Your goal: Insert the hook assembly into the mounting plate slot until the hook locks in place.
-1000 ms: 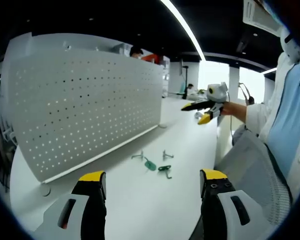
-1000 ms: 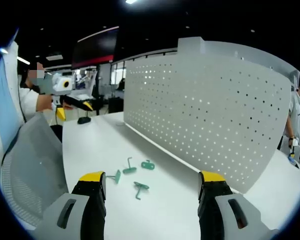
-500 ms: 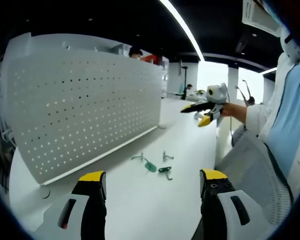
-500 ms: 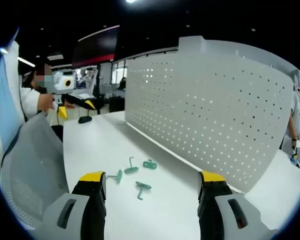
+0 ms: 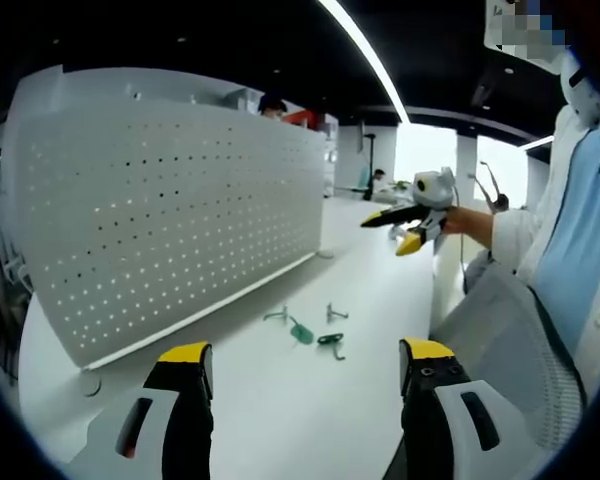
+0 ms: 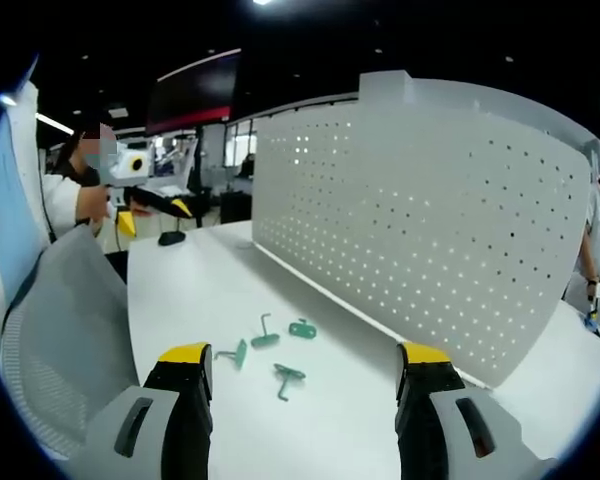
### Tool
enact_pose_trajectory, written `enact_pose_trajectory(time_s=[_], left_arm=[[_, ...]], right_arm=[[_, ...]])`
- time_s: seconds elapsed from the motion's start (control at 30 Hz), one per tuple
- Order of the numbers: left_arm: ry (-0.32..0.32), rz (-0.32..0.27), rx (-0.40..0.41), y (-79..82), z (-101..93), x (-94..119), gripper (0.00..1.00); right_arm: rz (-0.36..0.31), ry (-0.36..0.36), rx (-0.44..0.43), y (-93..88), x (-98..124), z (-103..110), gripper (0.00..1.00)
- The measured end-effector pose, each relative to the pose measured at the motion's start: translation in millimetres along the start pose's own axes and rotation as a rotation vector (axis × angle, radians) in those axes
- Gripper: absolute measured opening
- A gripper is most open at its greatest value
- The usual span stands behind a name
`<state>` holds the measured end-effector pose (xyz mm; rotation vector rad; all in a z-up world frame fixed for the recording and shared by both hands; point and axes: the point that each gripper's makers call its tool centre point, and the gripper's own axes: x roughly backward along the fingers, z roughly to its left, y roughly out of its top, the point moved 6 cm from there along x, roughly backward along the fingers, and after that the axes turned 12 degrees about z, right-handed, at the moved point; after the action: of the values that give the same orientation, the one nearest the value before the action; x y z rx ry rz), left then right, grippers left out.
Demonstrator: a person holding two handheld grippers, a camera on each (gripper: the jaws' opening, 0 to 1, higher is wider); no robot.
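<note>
Left gripper view: left gripper (image 5: 300, 372) held above the near part of the white desk (image 5: 280, 400), jaws spread wide, nothing between the yellow-tipped fingers (image 5: 185, 355). White perforated mounting plate (image 5: 170, 215) standing upright along the desk's far edge, rows of small holes across its face, lower edge resting on the desk surface. Small green hook parts (image 5: 310, 328) lying loose on the desk, near the middle, well apart from the gripper and a short way out from the plate's lower edge; individual pieces too small to tell apart reliably. Right gripper (image 5: 405, 228) visible at the right side of the view, raised well above the desk in a hand (image 5: 467, 218), jaws parted and empty. Grey mesh chair back (image 5: 500, 340) beside the desk's near edge, with a white and light blue sleeve (image 5: 570, 230) beyond it. Right gripper view: right gripper (image 6: 300, 372) held above the desk (image 6: 210, 300), jaws wide apart, nothing gripped. Mounting plate (image 6: 420, 210) upright on the right side of the view, hole pattern facing the desk. Four green hook parts (image 6: 270, 350) scattered flat on the desk near its middle, close together but mostly not touching, just out from the plate's lower edge. Left gripper (image 6: 145, 200) at the left of the view, lifted clear of the desk, jaws parted. Mesh chair back (image 6: 65, 330) at the desk's left edge.
</note>
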<state>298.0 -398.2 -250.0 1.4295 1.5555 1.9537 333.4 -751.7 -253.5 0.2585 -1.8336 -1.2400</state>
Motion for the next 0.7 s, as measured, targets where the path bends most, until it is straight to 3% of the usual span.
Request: enact_pose_trajectory(time_s=[0.7], left_arm=[[-0.004,0.000,0.002,0.0,-5.2,-1,0.78]], right_arm=[[0.013,0.036,0.011,-3.1,-6,13,0.75]])
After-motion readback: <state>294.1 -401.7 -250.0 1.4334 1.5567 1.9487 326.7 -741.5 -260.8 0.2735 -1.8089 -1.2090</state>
